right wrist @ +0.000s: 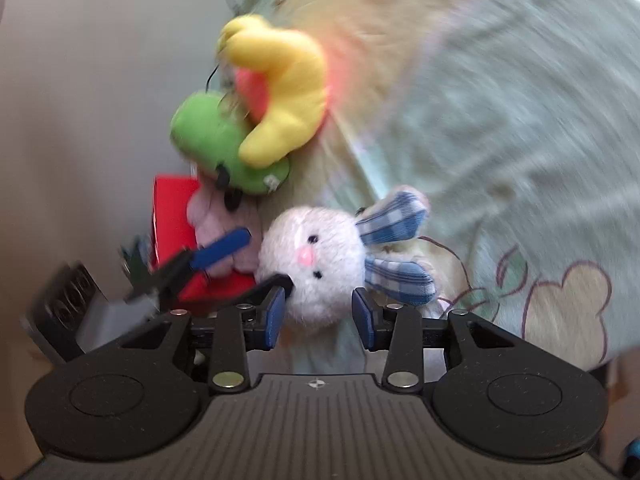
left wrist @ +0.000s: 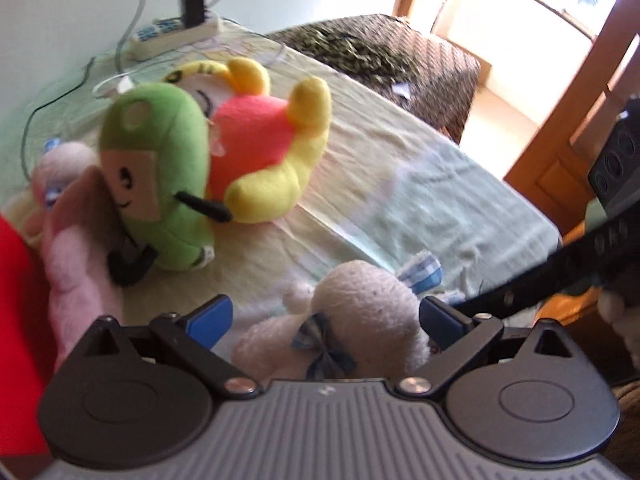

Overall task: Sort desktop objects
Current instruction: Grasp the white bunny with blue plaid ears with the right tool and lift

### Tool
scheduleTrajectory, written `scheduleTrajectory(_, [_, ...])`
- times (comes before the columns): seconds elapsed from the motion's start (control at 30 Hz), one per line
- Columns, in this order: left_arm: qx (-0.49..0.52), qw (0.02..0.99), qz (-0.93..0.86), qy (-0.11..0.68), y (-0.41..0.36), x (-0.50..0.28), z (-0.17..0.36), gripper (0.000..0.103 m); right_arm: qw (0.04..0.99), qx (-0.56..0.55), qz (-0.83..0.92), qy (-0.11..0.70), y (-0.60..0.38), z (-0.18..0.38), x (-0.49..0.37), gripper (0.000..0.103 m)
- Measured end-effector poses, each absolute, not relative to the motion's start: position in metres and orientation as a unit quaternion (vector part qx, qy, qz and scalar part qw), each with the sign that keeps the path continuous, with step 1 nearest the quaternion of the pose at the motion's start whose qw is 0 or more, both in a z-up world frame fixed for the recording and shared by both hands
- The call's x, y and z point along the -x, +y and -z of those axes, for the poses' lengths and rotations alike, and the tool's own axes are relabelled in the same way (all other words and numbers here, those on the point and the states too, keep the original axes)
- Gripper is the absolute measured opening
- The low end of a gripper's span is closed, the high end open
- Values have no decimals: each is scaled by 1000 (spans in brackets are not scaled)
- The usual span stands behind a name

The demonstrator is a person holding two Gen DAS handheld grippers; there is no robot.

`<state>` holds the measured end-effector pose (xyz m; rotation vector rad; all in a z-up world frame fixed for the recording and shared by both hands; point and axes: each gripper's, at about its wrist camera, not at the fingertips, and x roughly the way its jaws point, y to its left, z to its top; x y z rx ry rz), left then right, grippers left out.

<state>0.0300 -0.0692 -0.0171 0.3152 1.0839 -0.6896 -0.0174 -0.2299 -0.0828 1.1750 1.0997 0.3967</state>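
The right tool [right wrist: 318, 314] has its two blue pads wide apart, one on each side of the white bunny [right wrist: 316, 264], down near its chin. They are not squeezing it yet. The bunny lies on its back on the worktop [right wrist: 500, 140], which has a pale green cloth over it, and its blue checked ears point away to the right.

The left tool [left wrist: 326, 316] is spread open too, with the same bunny between its pads (from this side you see the back of its head and a little blue bow). I cannot tell if either pad touches it.

Just past the bunny is a pink plush [right wrist: 224, 232], leaning on a red box [right wrist: 172, 216]. Behind that sit a green plush [left wrist: 160, 184] and a yellow and pink plush [left wrist: 272, 148], pressed close together. A power strip [left wrist: 176, 34] lies far back by the wall.

I think the step right now is picking up the bunny. Next, one tool needs to close gently on its soft head, and the other should back off so they don't both pull.
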Motion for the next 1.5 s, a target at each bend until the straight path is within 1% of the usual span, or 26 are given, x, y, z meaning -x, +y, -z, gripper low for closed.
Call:
scheduleTrajectory(0.1, [-160,775,325,518,-76,-27,26,100,647,-574,-153,478,-238,94,24,43])
scheduleTrajectory(0.27, [-177,767,332,519,-79,-27,27,102,619,-610,-142,474,-239,99,25,46])
scheduleTrajectory(0.3, [-177,766,333,520,-80,-25,26,102,615,-612,-139,477,-238,99,27,49])
scheduleTrajectory(0.4, [-191,759,339,522,-84,-19,26,102,615,-604,-122,492,-224,101,27,52])
scheduleTrajectory(0.57, [-199,754,338,527,-81,-9,37,102,623,-598,-116,492,-221,98,16,53])
scheduleTrajectory(0.67, [-200,764,321,522,-76,-4,44,100,655,-567,-121,485,-220,85,6,53])
scheduleTrajectory(0.77, [-178,773,312,523,-71,-9,44,99,706,-506,-137,476,-214,66,-12,53])
scheduleTrajectory(0.9, [-131,782,296,533,-62,-4,40,98,758,-423,-160,470,-198,47,-34,56])
scheduleTrajectory(1.03, [-75,786,298,537,-61,9,32,98,788,-360,-159,474,-193,37,-31,60])
scheduleTrajectory(1.17, [-60,794,302,523,-65,28,23,99,776,-367,-135,495,-207,41,-12,62])
scheduleTrajectory(1.23, [-56,797,302,519,-64,31,20,99,766,-387,-127,497,-212,47,-6,65])
scheduleTrajectory(1.27, [-57,799,299,519,-62,31,20,99,760,-399,-124,497,-212,51,-3,68])
scheduleTrajectory(1.33, [-69,800,286,522,-67,28,22,99,752,-417,-122,496,-207,55,1,69])
scheduleTrajectory(1.37, [-76,799,280,526,-67,21,26,99,748,-426,-122,494,-206,56,2,69])
scheduleTrajectory(1.43, [-89,793,270,538,-74,9,33,94,740,-442,-125,492,-204,58,7,71])
scheduleTrajectory(1.47, [-90,790,268,545,-72,-13,39,90,737,-445,-126,493,-201,60,8,73])
scheduleTrajectory(1.5, [-95,786,263,552,-76,-16,43,87,735,-443,-127,497,-199,62,9,73])
